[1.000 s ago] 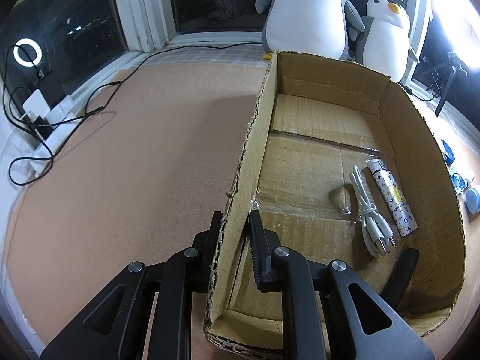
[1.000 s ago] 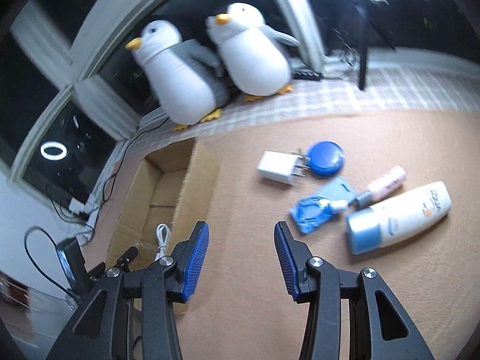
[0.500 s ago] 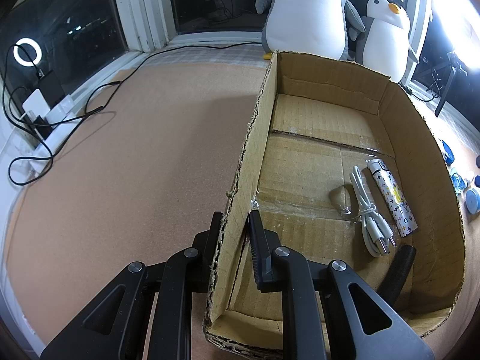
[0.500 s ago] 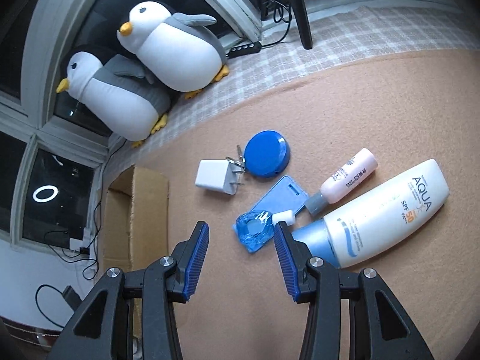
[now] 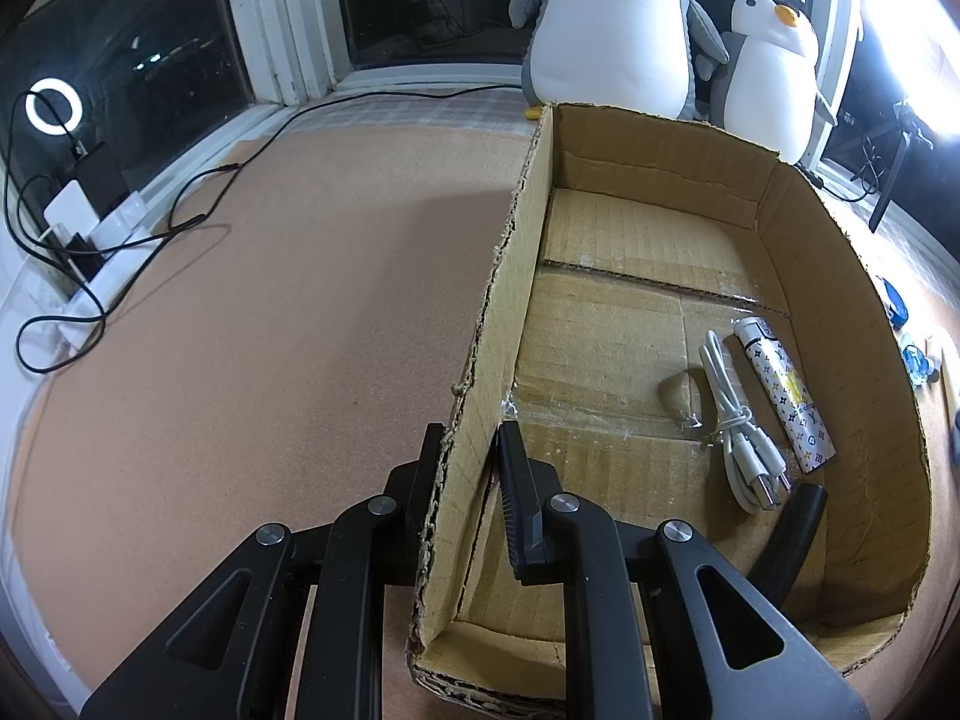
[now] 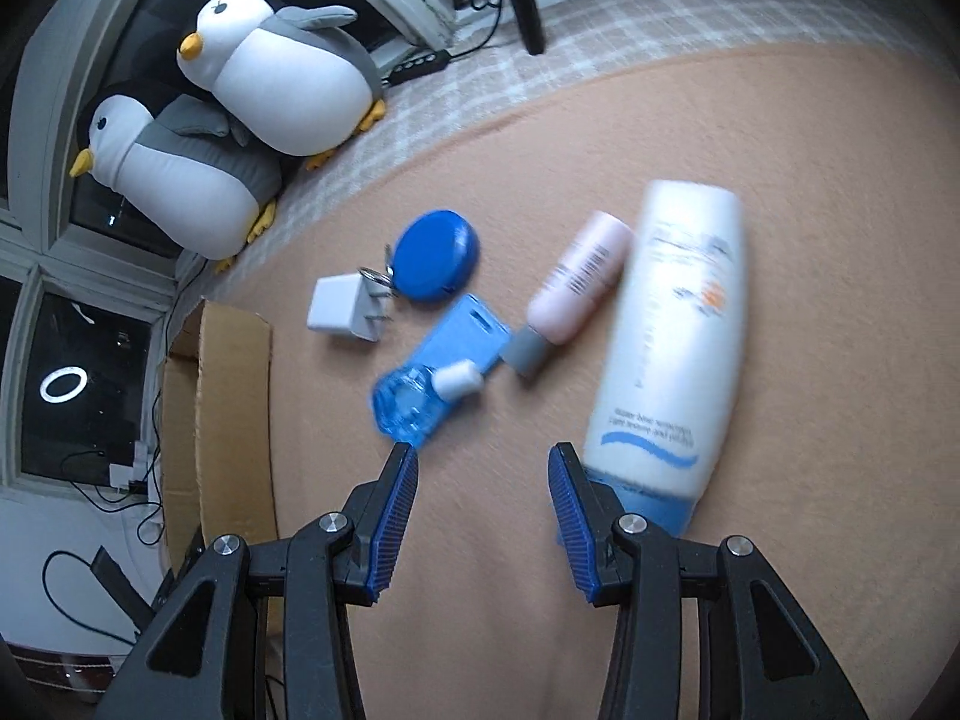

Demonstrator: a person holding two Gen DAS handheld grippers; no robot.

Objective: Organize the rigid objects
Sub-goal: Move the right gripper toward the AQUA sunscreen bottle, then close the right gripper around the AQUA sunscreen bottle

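My left gripper (image 5: 471,450) is shut on the left wall of the cardboard box (image 5: 492,324). Inside the box lie a white cable (image 5: 735,426) and a patterned white tube (image 5: 786,387). My right gripper (image 6: 483,468) is open and empty above the tan mat. Just ahead of it lie a small clear blue bottle (image 6: 414,399), a blue card (image 6: 465,339), a white charger plug (image 6: 345,309), a round blue case (image 6: 435,255), a small pink bottle (image 6: 576,288) and a large white lotion bottle (image 6: 675,324), whose blue cap sits beside my right finger. The box edge (image 6: 231,420) shows at left.
Two plush penguins (image 6: 282,96) stand by the window behind the box, also seen in the left wrist view (image 5: 612,24). Black cables and a power strip (image 5: 90,222) lie along the left sill. A black hose end (image 5: 792,534) rests in the box's near corner.
My right gripper has swung away from the box and come down close over the group of loose items, which now look larger. The left gripper and box have not moved.
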